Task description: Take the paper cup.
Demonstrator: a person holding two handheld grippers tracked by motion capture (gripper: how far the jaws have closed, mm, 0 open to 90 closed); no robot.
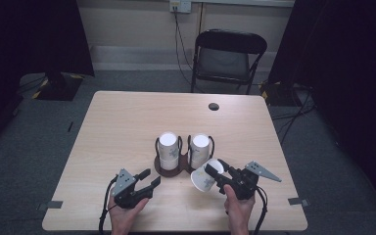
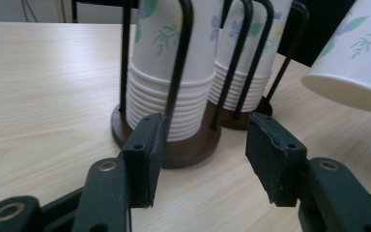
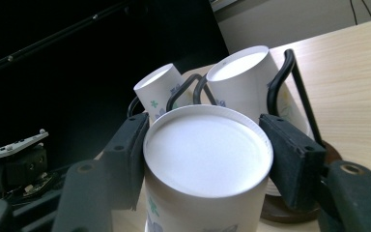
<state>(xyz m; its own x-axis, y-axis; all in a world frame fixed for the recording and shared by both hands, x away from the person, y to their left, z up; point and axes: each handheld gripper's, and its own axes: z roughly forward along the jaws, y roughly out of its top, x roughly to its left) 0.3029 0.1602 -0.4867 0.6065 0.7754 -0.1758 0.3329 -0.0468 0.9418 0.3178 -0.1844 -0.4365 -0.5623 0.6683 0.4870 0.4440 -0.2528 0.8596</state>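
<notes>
Two stacks of upside-down floral paper cups stand in black wire holders on brown bases at the table's middle, the left stack (image 1: 168, 149) (image 2: 166, 72) beside the right stack (image 1: 199, 147) (image 2: 251, 53). My right gripper (image 1: 214, 171) (image 3: 207, 159) is shut on a single paper cup (image 1: 203, 179) (image 3: 207, 164), tilted and held just in front of the right stack; that cup (image 2: 355, 53) also hangs at the upper right in the left gripper view. My left gripper (image 1: 151, 177) (image 2: 205, 150) stands open, empty, low over the table, its jaws pointing at the left holder's base (image 2: 188, 150).
The wooden table (image 1: 127, 112) has a round cable hole (image 1: 214, 106) near its far edge. A black folding chair (image 1: 225, 56) stands behind the table. Dark curtains hang at both sides. In the right gripper view the left gripper (image 3: 14, 162) shows at the left.
</notes>
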